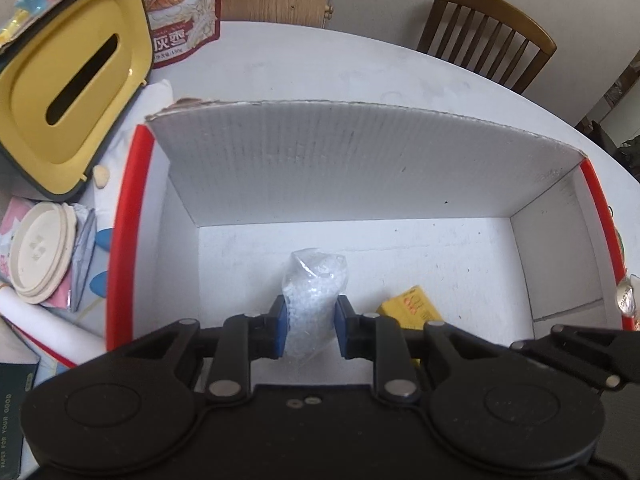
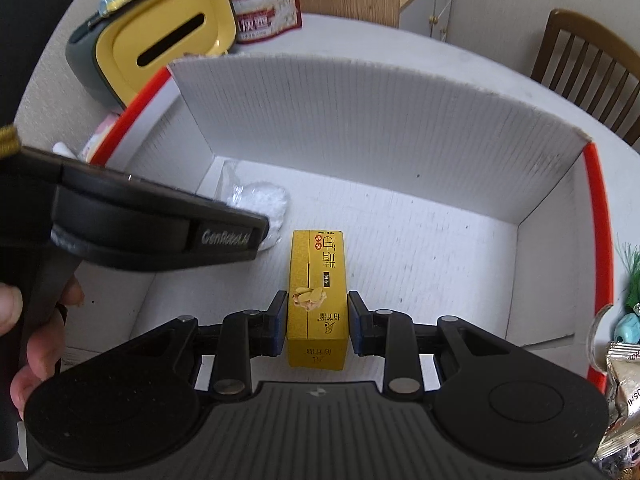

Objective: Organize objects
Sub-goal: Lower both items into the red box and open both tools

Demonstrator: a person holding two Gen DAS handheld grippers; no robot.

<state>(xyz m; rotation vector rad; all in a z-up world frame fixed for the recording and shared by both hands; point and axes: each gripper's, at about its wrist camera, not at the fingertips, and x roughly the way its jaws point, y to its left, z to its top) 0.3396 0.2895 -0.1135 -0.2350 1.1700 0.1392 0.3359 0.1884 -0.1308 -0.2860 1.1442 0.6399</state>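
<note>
Two grippers work over one open white cardboard box with red edges, each pointed steeply down into it, which suggests both loads are about to be set on the box floor. The left gripper is closed narrowly on a clear plastic bag of small white pellets; its blue pads pinch the bag's lower part, so the soft bag stands up ahead of the fingers with its top free. The right gripper is clamped on a yellow rectangular carton with printed characters, gripped across its narrow sides near the near end, so the carton juts forward along the fingers and stays level enough to lay flat. Seen from the right wrist, the left gripper and the person's hand sit just to the left, the bag ahead of it near the box's far-left corner. Holding both things side by side probably keeps them from landing on each other.

Counted: one bag, one carton, one box. Left of the left gripper, outside the box on the white worktop, lie one yellow tissue-box cover and one stack of pale round lids.
</note>
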